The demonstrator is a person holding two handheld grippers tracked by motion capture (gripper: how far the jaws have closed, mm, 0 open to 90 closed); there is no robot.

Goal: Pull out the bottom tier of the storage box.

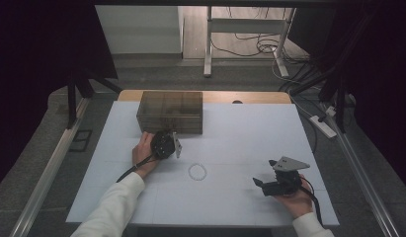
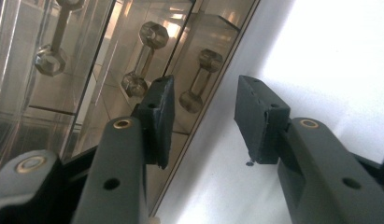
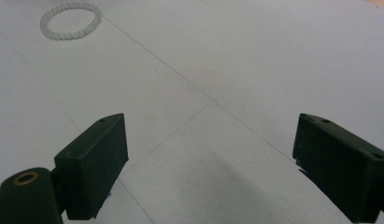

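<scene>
Left gripper (image 1: 167, 143): fingers parted, nothing gripped, aimed at a drawer knob (image 2: 193, 100) of the drawer box (image 1: 170, 111), evidently for pulling.
Right gripper (image 1: 263, 184): fingers wide apart, empty, parked facing the bead bracelet (image 1: 197, 171).

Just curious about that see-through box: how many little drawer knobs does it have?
3 show in the left gripper view: one knob at the left, one in the middle, one nearest the open left gripper. More may be hidden.
</scene>
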